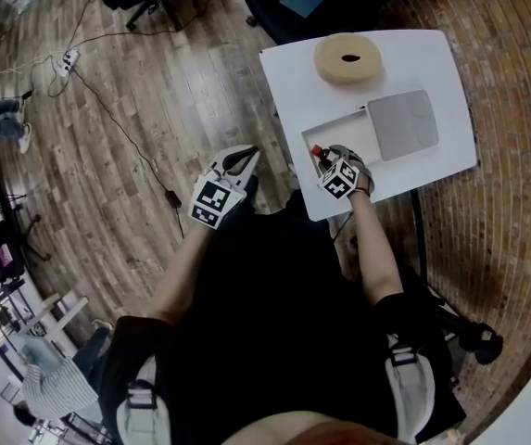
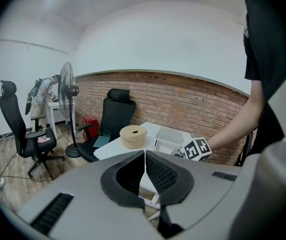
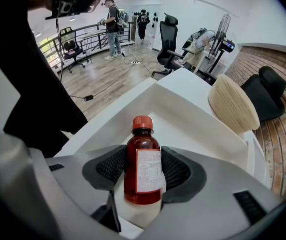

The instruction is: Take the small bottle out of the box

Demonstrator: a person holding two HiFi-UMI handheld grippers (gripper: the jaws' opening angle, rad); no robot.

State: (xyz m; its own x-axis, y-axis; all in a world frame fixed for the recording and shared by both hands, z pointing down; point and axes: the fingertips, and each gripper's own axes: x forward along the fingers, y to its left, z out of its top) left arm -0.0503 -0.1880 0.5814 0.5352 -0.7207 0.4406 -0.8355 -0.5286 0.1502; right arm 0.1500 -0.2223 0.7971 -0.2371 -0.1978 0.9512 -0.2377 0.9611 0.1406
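The right gripper [image 3: 143, 178] is clamping the bottle [image 3: 143, 151] upright, the box [image 3: 182, 119] lying just beneath; the left gripper [image 2: 144, 170] is hanging closed, farther off.

white label on small bottle [image 3: 148, 171], print too small to read

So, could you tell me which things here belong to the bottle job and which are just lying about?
In the job: bottle, held in the shut right gripper; white box; table under it.

Lying about: tan ring on the table; left gripper, shut and empty; chair; fan; floor cable.
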